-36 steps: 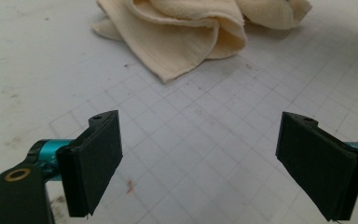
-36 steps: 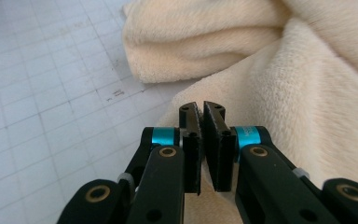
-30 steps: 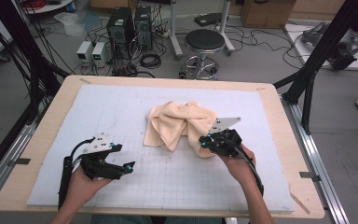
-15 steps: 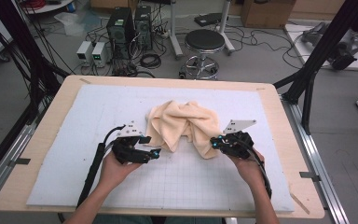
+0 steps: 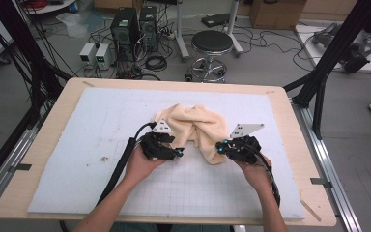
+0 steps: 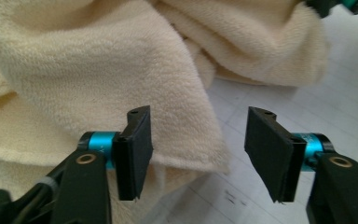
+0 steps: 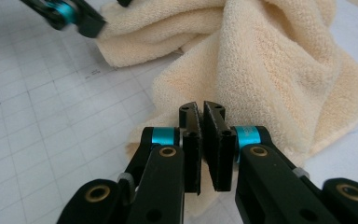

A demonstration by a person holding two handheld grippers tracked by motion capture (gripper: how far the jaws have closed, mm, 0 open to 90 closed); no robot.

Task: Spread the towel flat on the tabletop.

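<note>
A crumpled cream towel (image 5: 198,125) lies in the middle of the white gridded mat (image 5: 101,121). My left gripper (image 5: 176,152) is at the towel's near left edge. In the left gripper view its jaws (image 6: 198,140) stand half apart and have just been closing; a hemmed corner of the towel (image 6: 98,70) lies between them, with the pads not pressing it. My right gripper (image 5: 221,147) is at the towel's near right corner. Its pads (image 7: 201,121) are pinched together on a fold of the towel (image 7: 279,70).
The mat covers a wooden table (image 5: 53,125) with rails along both sides. A stool (image 5: 212,43), computers and cables stand on the floor beyond the far edge. Bare mat lies to the left, to the right and in front of the towel.
My left gripper has moved right across the mat to the towel's edge and its jaws have narrowed. The right gripper has shifted slightly right, drawing its towel corner along.
</note>
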